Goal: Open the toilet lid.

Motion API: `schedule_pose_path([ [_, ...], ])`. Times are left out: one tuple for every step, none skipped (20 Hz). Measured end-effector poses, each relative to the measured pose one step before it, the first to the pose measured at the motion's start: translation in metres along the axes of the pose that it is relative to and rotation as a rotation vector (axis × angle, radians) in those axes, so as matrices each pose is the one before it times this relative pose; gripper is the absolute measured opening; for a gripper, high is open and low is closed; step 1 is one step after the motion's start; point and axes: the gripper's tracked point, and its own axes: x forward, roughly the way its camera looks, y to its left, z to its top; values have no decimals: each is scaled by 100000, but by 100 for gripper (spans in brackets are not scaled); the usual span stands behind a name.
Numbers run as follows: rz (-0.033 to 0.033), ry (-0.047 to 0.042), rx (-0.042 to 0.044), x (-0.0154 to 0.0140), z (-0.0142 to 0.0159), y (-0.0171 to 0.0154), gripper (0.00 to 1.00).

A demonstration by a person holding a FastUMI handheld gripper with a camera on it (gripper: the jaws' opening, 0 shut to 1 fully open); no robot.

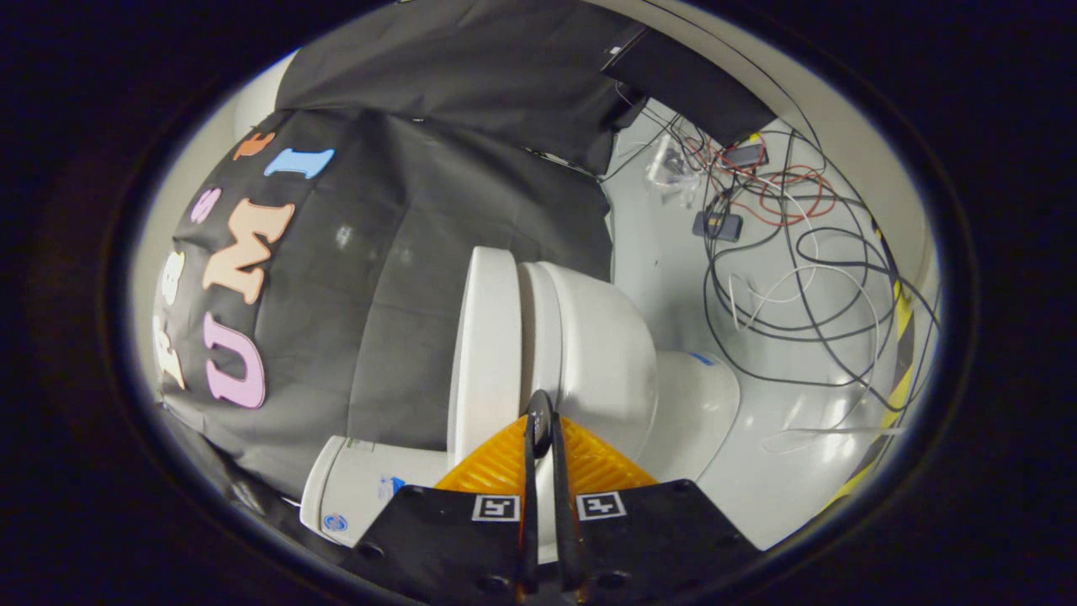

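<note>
1. Gripper view is rolled onto its side, so the toilet (589, 353) appears turned: its lid (486, 353) is the flat white slab facing the black cloth wall (395, 252), with the bowl (602, 345) on the lid's other side and the cistern (362, 492) beside the lid's hinge end.
2. Gripper (540, 421) has its fingers drawn nearly together, leaving only a thin slit; nothing is held between them.
3. Lid relative to the jaws: its edge lies just ahead of the fingertips and slightly to the cloth-wall side of them. Whether the tips touch the lid's rim I cannot tell.
4. Step in hand, as I judge it: the approach. The lid looks closed against the bowl, so the lifting is not yet done.
5. Next move calls for getting a fingertip under the lid's free edge, away from the cistern, then swinging the lid about its hinge toward the cistern.
6. Beyond the bowl, well apart from the lid, loose cables (799, 252) sprawl over the pale floor (757, 471).
</note>
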Motion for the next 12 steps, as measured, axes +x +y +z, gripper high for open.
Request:
schedule_pose_path([
  [-98,-180,-1262,-55,137,171,10],
  [303,187,-852,51,-8,280,10],
  [806,425,388,-123,130,58,10],
  [924,162,1560,-341,174,105,10],
  [1064,222,1627,7,107,17,10],
  [826,165,979,13,-74,83,11],
  [459,405,414,37,-11,133,10],
  [340,495,-331,-61,-85,119,10],
  [-156,679,-999,22,-23,65,10],
  [-158,1009,-1029,3,-90,88,10],
  [244,393,-940,-25,116,202,11],
  [628,819,-929,-176,71,152,11],
])
